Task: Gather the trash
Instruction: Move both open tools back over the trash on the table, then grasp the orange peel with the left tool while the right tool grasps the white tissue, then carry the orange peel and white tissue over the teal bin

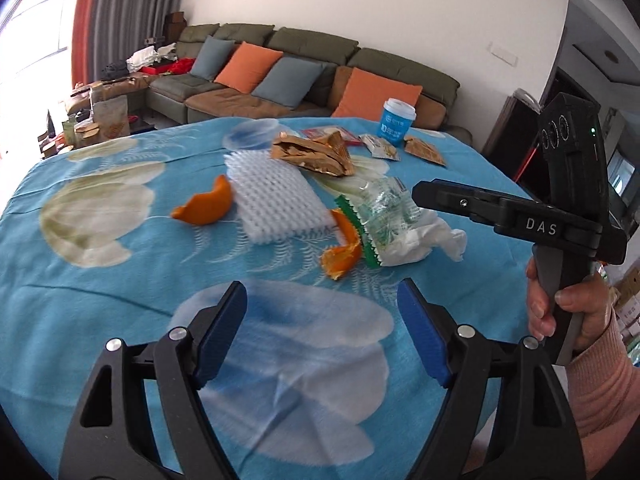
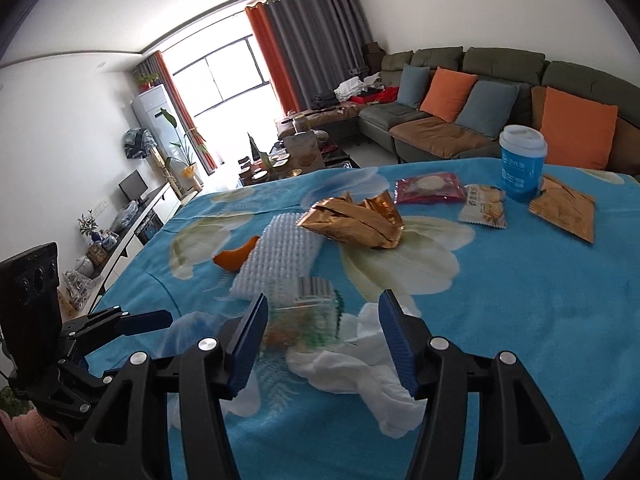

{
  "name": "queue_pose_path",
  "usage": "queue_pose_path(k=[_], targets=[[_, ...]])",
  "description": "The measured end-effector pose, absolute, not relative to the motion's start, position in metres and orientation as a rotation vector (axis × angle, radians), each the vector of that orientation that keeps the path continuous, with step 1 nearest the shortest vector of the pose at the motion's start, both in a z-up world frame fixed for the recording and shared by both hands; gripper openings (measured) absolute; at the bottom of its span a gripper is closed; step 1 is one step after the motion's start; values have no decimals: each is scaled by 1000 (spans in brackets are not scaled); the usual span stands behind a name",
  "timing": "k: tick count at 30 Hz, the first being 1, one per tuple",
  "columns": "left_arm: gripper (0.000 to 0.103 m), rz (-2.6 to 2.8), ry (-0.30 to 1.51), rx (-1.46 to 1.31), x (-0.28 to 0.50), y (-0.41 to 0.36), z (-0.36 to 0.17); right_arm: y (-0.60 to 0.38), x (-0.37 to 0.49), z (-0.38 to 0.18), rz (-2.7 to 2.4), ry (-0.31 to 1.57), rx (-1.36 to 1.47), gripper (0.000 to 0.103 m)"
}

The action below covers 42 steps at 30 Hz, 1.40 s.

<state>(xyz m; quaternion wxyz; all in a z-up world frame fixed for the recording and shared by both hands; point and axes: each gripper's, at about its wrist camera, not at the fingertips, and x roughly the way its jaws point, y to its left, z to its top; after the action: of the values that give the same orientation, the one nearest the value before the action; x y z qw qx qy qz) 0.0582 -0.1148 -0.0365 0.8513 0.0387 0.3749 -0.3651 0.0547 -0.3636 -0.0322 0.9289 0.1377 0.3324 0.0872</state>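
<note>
Trash [image 1: 316, 200] strewn on blue tablecloth [image 1: 120, 300]; both tongs agape

The clear wrapper [image 2: 310, 312] is blurred, its print unreadable.

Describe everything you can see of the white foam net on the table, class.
The white foam net sleeve is a flattened, roughly rectangular piece of soft-looking mesh with a regular lattice of small holes. It lies flat on the blue flowered tablecloth. A curved orange peel piece sits at one side, seemingly touching; the crumpled gold foil wrapper meets its far corner. Nothing holds it.
</note>
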Motion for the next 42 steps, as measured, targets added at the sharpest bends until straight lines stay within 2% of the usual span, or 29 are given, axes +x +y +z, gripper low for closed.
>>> queue_pose_path(k=[8,12,16,17,19,20,22,24,25,42], targets=[[59,-763,896,136,82,-144,-56,-391,53,-49,168,703,376,56],[47,-780,914,194,88,-157,-61,-401,53,-57,164,722,413,56],[45,-803,917,227,95,-166,-61,-402,54,-63,185,758,437,55],[43,-815,918,235,95,-168,-61,-401,54,-64,199,767,438,54],[31,-825,923,238,95,-171,-62,-398,54,-67,230,785,438,49],[28,-831,925,236,95,-172,-62,-396,52,-67,251,794,441,41],[25,-836,923,223,93,-169,-62,-392,52,-66,270,796,435,32],[25,-843,924,200,90,-165,-61,-388,50,-63,287,792,423,11],[24,-841,922,193,88,-163,-60,-385,48,-61,293,784,421,9],[21,-691,809,20,53,-53,-18,-320,29,6,468,623,282,6]])
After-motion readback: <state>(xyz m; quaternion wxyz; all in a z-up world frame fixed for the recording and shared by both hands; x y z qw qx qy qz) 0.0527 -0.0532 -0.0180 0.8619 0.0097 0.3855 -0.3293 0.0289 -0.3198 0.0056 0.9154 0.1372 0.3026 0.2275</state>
